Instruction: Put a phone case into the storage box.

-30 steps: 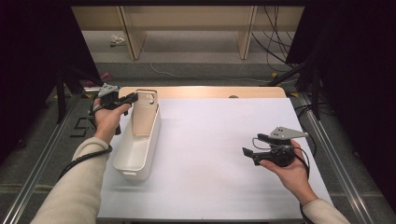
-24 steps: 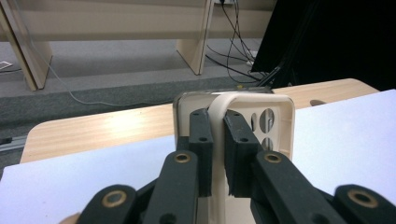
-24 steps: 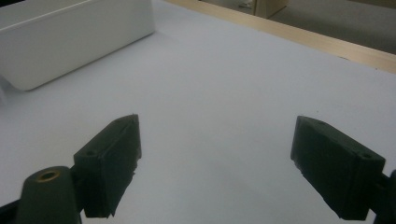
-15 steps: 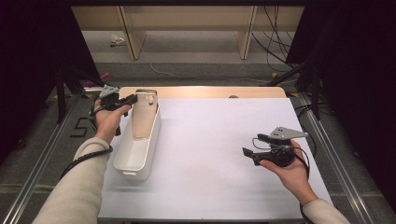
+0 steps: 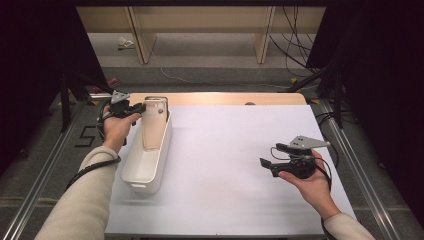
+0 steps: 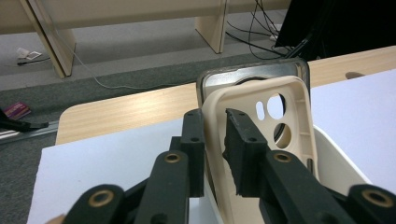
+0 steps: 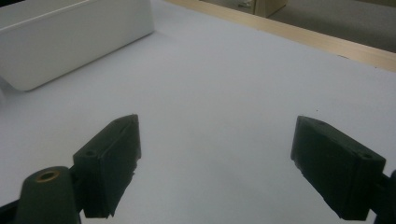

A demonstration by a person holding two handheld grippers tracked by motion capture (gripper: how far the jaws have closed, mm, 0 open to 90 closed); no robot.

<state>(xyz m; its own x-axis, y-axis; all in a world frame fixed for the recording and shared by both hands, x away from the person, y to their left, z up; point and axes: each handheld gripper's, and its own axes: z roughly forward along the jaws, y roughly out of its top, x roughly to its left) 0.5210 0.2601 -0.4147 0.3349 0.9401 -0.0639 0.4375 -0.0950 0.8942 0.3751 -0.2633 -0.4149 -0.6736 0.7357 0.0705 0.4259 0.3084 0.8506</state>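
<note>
Straddling the edge of a cream phone case (image 6: 261, 140), the left gripper (image 6: 212, 149) has just been easing its jaws apart; a sliver of gap shows at the pads, so the hold looks released or nearly so. The case leans upright just ahead of the jaws, resting against a darker phone or case (image 6: 252, 74) behind it, at the far end of a white bin (image 5: 147, 160). My worry is the lean: if the gripper pulls back at an angle, a pad could drag the rim and tip the case out over the bin wall. The right gripper (image 7: 215, 158) hovers with jaws wide apart over the bare white table (image 7: 224, 79), well away from the bin.
</note>
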